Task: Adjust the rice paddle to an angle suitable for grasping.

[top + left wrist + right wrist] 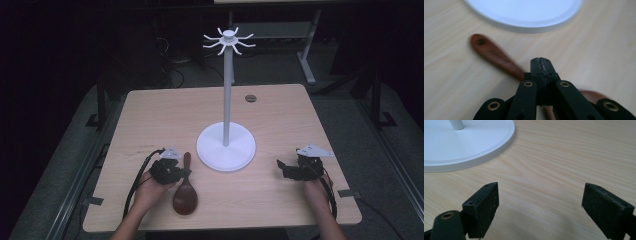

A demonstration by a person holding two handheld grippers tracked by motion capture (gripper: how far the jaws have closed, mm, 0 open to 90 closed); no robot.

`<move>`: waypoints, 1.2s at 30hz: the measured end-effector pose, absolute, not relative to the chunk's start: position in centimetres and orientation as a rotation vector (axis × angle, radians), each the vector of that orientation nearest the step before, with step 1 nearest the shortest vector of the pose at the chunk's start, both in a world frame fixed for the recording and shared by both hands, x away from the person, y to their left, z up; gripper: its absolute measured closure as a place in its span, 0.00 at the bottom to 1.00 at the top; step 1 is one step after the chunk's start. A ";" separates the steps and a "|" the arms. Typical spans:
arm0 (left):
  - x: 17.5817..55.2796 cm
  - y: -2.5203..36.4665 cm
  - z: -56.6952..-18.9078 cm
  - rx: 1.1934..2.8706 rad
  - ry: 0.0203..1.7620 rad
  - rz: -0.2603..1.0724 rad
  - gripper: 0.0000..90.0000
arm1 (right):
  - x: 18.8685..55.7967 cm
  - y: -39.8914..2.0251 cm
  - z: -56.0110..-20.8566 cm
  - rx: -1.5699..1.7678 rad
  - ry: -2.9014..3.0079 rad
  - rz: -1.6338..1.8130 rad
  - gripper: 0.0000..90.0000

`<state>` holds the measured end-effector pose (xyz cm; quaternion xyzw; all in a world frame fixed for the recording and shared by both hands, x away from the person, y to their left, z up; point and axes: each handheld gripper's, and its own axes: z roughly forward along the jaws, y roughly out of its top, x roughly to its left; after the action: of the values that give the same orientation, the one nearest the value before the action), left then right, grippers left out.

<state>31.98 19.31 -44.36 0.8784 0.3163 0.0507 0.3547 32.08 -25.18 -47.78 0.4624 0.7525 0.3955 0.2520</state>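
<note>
Near the worktop's front edge lies the wooden spoon (185,192), just under the left gripper (541,65), whose jaws are pressed together, empty. Right gripper (540,206) jaws stand wide. Closed jaws may only push the spoon away.

Brown wooden spoon (185,192) flat on table

one dark brown wooden spoon (185,192) lies on one light wooden table (150,115). one white hook stand (226,145), a round base with a slim pole, stands on it; the radiating hooks at its top are too small to count surely. two black two-jaw grippers are there, a left gripper (184,172) and a right gripper (281,166). one small dark round disc (250,98) sits at the far edge.
</note>
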 end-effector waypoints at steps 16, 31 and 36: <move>28.2 16.2 -44.9 2.398 0.692 0.027 1.00 | 32.1 -25.2 -47.8 1.257 2.047 1.078 0.15; 25.9 20.9 -44.5 2.388 0.834 0.131 1.00 | 32.1 -25.2 -47.8 1.257 2.044 1.073 0.15; 25.6 22.7 -44.2 2.389 0.870 0.170 1.00 | 32.1 -25.2 -47.8 1.256 2.044 1.073 0.15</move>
<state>25.58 22.71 -44.22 0.8965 0.3265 0.0637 0.2926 32.07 -25.20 -47.78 0.4623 0.7523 0.3949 0.2538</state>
